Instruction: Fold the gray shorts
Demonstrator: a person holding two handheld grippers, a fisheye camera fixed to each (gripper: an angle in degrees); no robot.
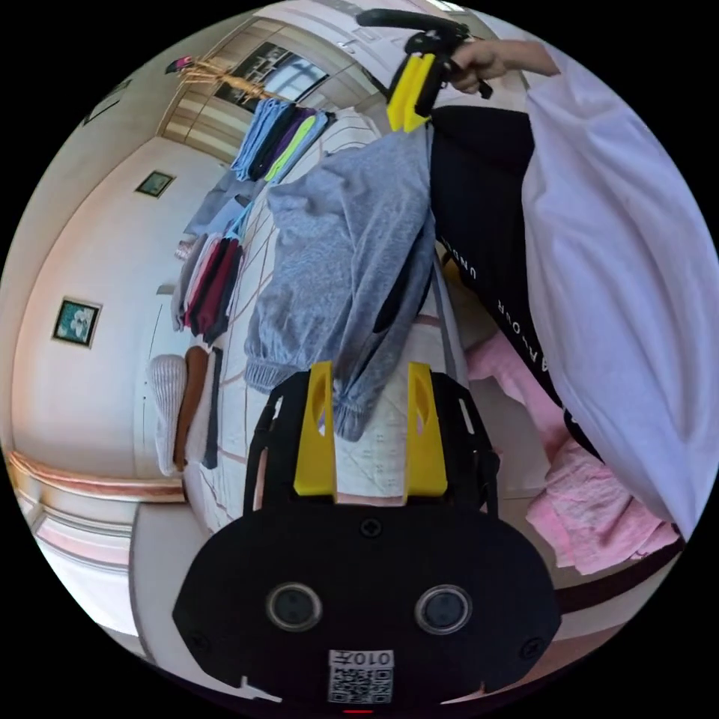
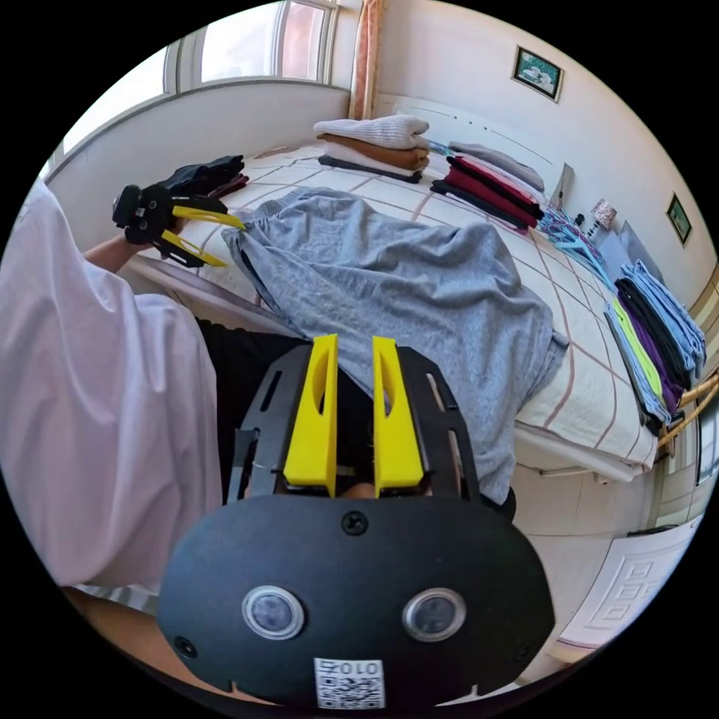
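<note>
L gripper: the fingers stand apart and hold nothing. In the right gripper view we see the same gripper spread in a V, tips just beside the waistband corner of the gray knit shorts. We cannot tell whether either tip touches the cloth.

Shorts posn.: one part lies spread over the cream checked bed quilt, beyond the R fingertips. The near edge runs off the bed edge toward the R gripper. In the left gripper view the shorts hang from the R gripper, w/ an elastic hem dropping between and behind the L fingers.

R gripper: the fingers are closed on an edge of the shorts, judging by the left gripper view. In its own view the cloth at the tips is hard to make out.

Risks from here, in our judgement:
- Single-point hold. The garment's wt. hangs on one pinch, so a quick lift or jerk may pull the knit out of the R fingers.
- Missed 2nd grab. The L tips sit at the waistband corner. Closing early may catch one layer only, giving a skewed fold.
- Snagging. Folded clothes stacks lie beyond the fingers, so a wide swing of the hem may drag them.
- Slack cloth near the white sleeve may catch on it.
</note>
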